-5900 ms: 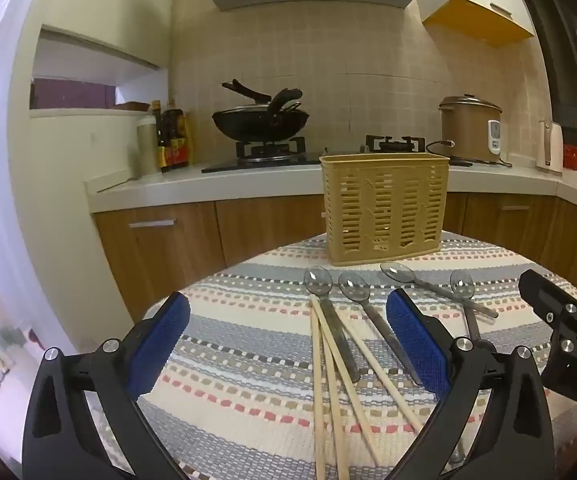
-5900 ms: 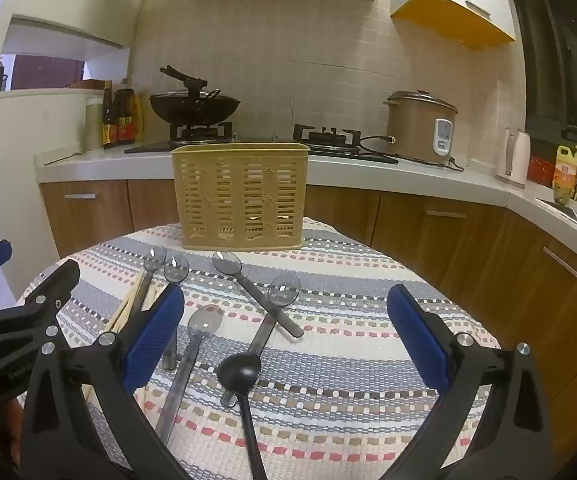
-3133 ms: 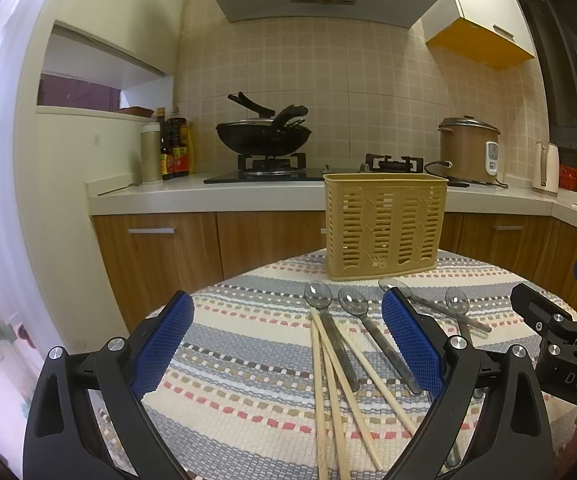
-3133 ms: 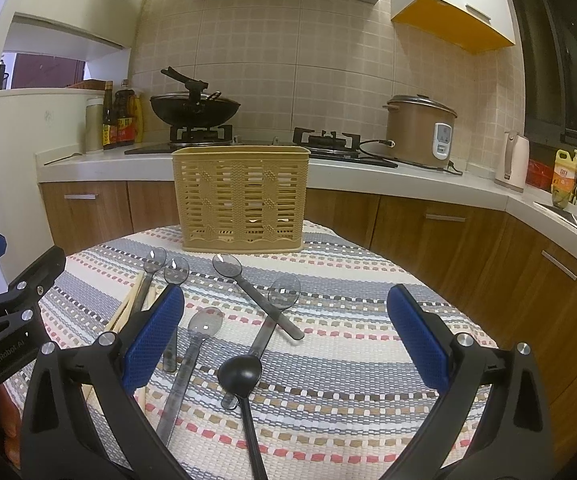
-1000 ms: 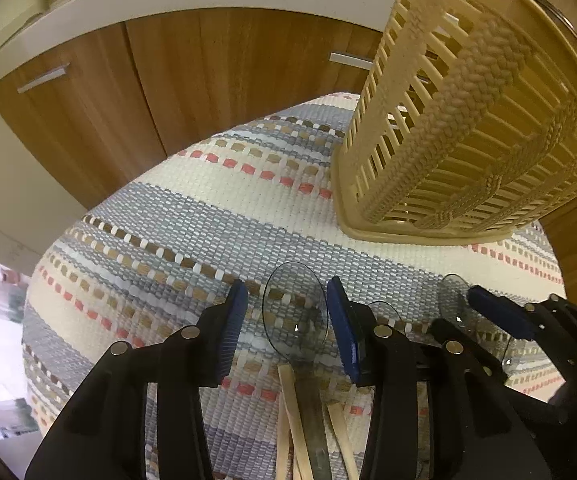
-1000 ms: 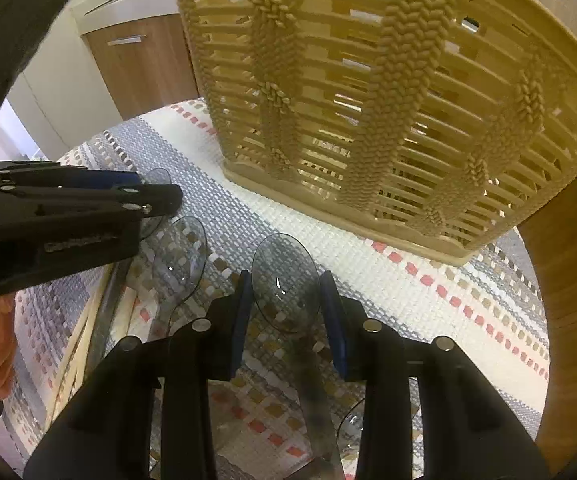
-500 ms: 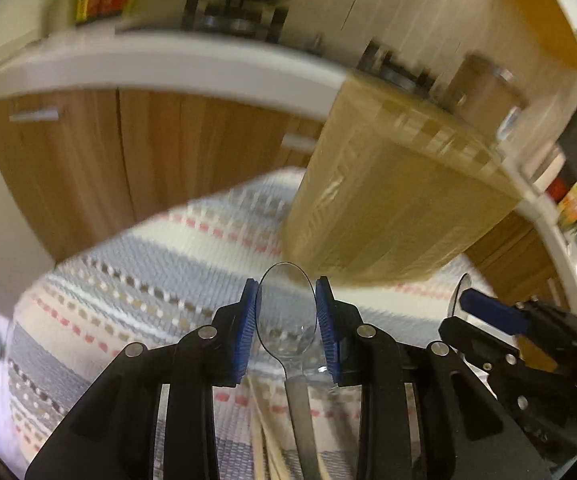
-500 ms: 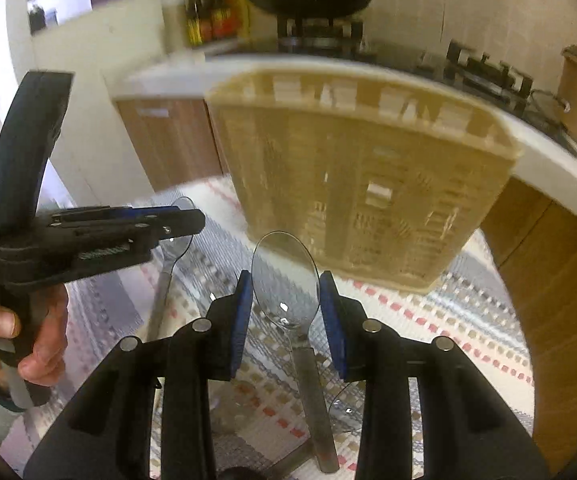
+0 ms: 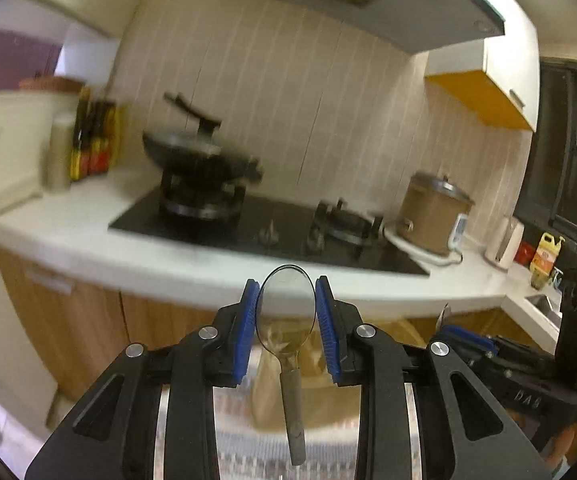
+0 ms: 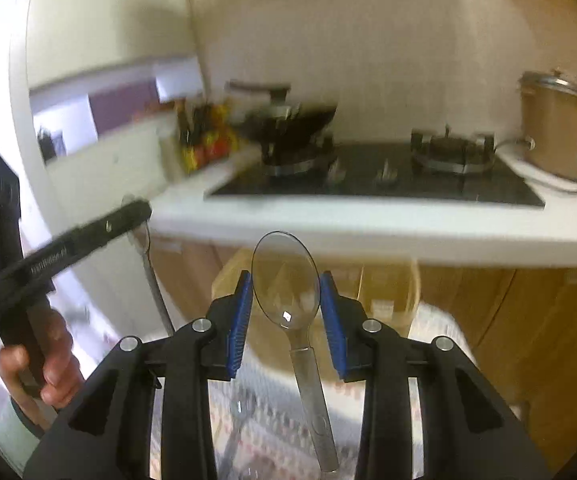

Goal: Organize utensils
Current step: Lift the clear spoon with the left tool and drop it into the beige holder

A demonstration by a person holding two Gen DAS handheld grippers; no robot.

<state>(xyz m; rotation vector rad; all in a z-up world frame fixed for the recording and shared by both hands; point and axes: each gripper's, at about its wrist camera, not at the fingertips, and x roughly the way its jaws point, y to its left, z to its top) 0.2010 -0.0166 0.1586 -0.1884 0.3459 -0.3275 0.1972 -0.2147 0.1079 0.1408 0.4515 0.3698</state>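
Kitchen stove and counter were seen behind. One clear spoon (image 9: 286,312) was pinched by the left hand-held gripper (image 9: 286,322), another spoon (image 10: 286,292) by the right hand-held gripper (image 10: 286,312), both lifted off the desk (image 10: 440,320). Transport step judged; next, handles would need lowering into the basket (image 10: 388,292).

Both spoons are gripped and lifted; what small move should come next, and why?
Probably carry them forward over the basket. The left gripper and right gripper each clamp a clear spoon by its bowl, handle hanging down, and the basket stands ahead, below.
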